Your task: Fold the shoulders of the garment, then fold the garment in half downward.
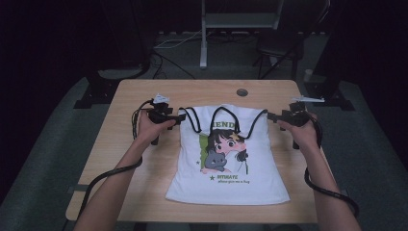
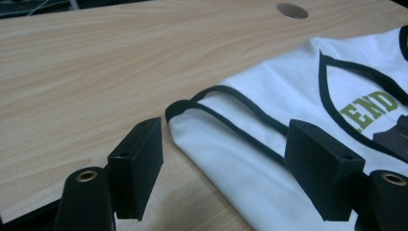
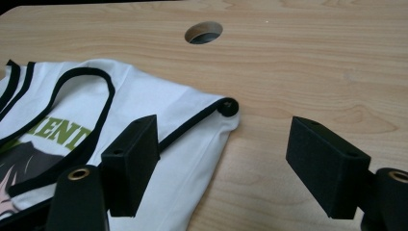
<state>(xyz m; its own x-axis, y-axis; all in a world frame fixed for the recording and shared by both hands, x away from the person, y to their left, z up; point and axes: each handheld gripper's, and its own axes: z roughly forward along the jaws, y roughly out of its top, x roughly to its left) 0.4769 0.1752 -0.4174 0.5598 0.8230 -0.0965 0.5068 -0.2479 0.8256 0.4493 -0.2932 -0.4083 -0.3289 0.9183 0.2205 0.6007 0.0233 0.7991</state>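
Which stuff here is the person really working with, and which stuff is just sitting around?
In use:
- white top with a cartoon print, flat on the table
- left gripper, jaws open at one shoulder corner
- right gripper, jaws open at the other shoulder corner

Just around:
- round hole in the table
- chair on the floor behind
- metal stand behind

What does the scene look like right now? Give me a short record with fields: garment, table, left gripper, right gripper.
garment: white T-shirt with black trim and a cartoon print, lying flat, collar toward the far edge
table: light wooden table, round cable hole beyond the collar
left gripper: left gripper open, jaws astride the shirt's shoulder corner, not pressing on it
right gripper: right gripper open, at the other shoulder corner, pads off the cloth
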